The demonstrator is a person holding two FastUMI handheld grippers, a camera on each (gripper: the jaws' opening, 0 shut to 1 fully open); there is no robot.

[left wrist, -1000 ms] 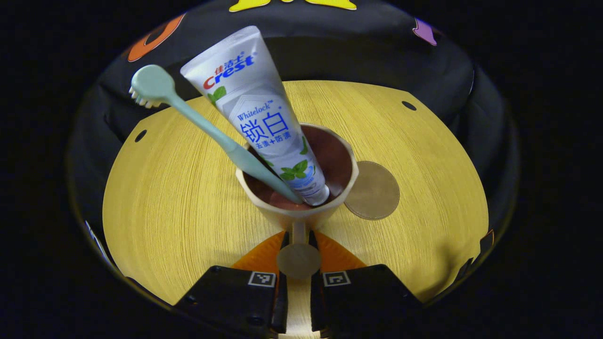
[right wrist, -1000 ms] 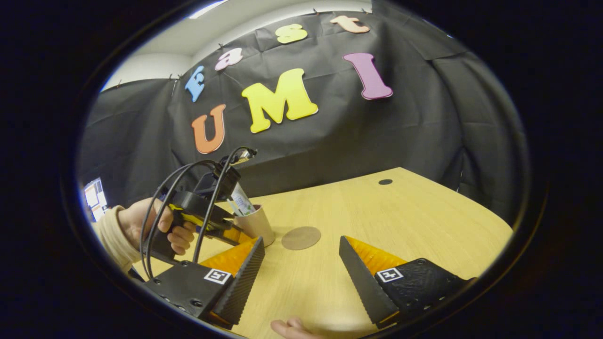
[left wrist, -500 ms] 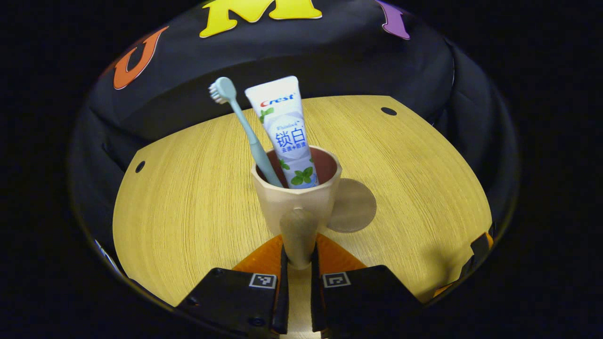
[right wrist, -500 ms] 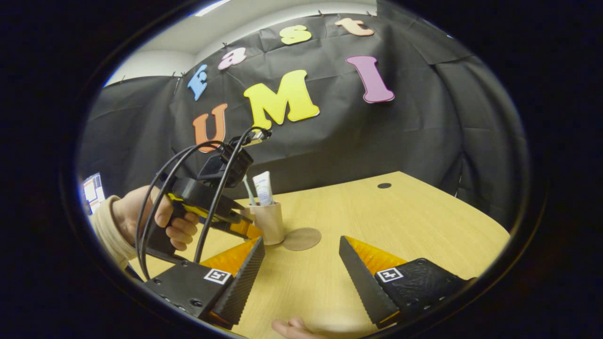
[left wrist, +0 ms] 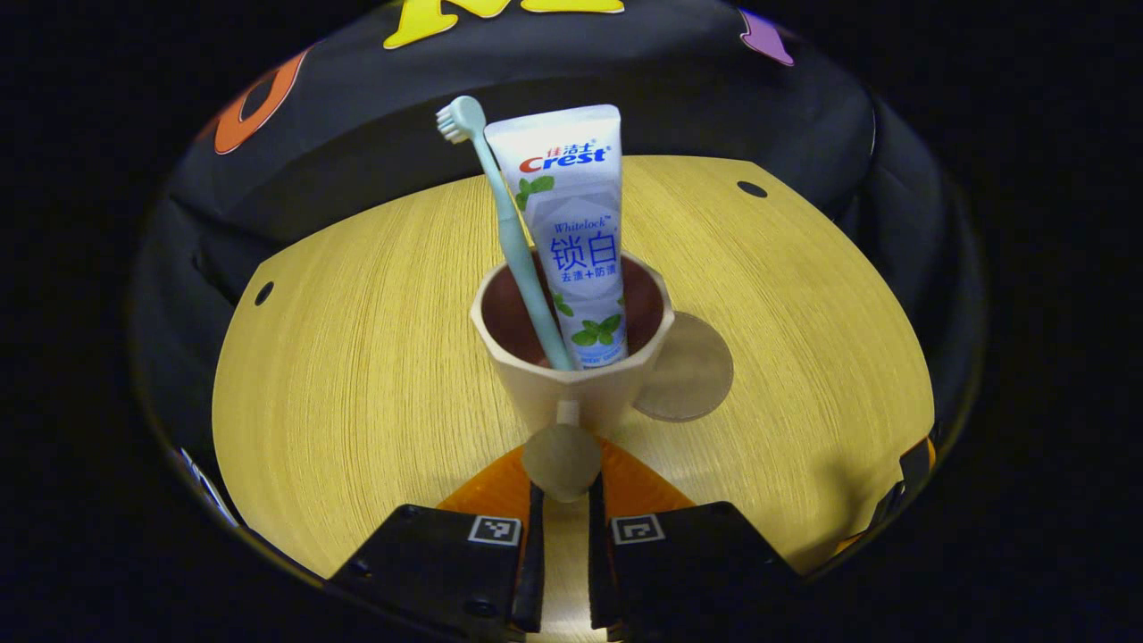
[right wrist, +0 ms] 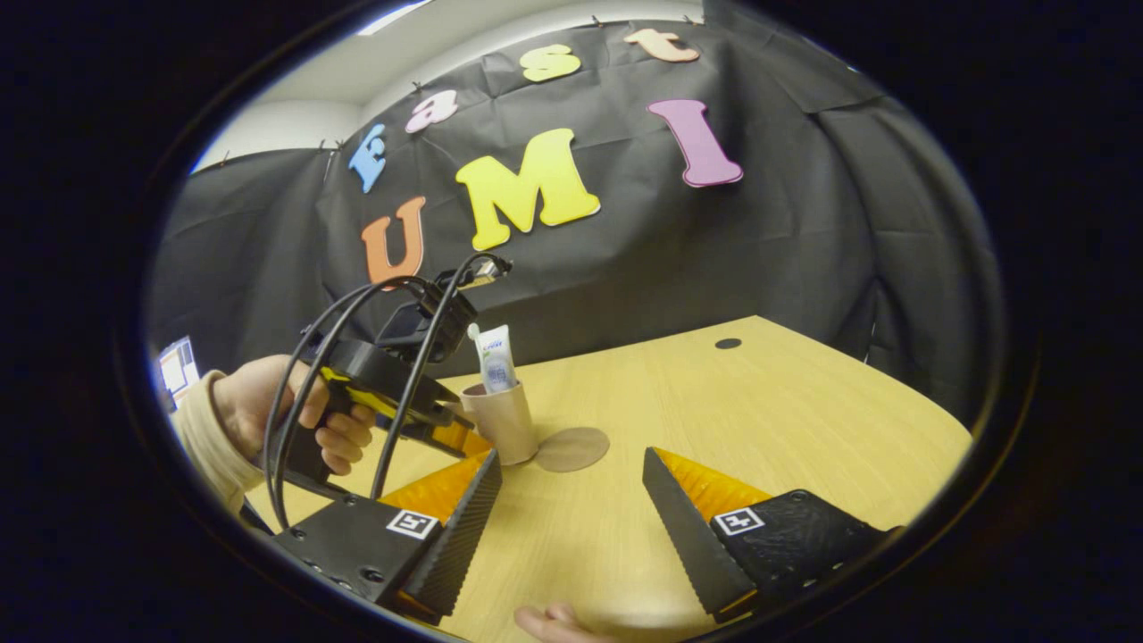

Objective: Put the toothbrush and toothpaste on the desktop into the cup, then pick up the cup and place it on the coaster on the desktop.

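A beige cup with a dark red inside holds a pale green toothbrush and a white toothpaste tube, both standing nearly upright. My left gripper is shut on the cup's handle, and the cup sits just left of a round brown coaster on the wooden desktop. In the right gripper view the cup stands beside the coaster, with the left gripper at its near side. My right gripper hovers open over the desk, nothing between its fingers.
A hand in a beige sleeve holds the left gripper, its black cables looping above. The wooden desktop has small dark holes near its far edge. Fingertips of another hand show at the desk's near edge.
The left gripper tipped the cup from a steep lean back to upright, then tilted slightly down over it. The cup stays next to the coaster. The right gripper has held still.
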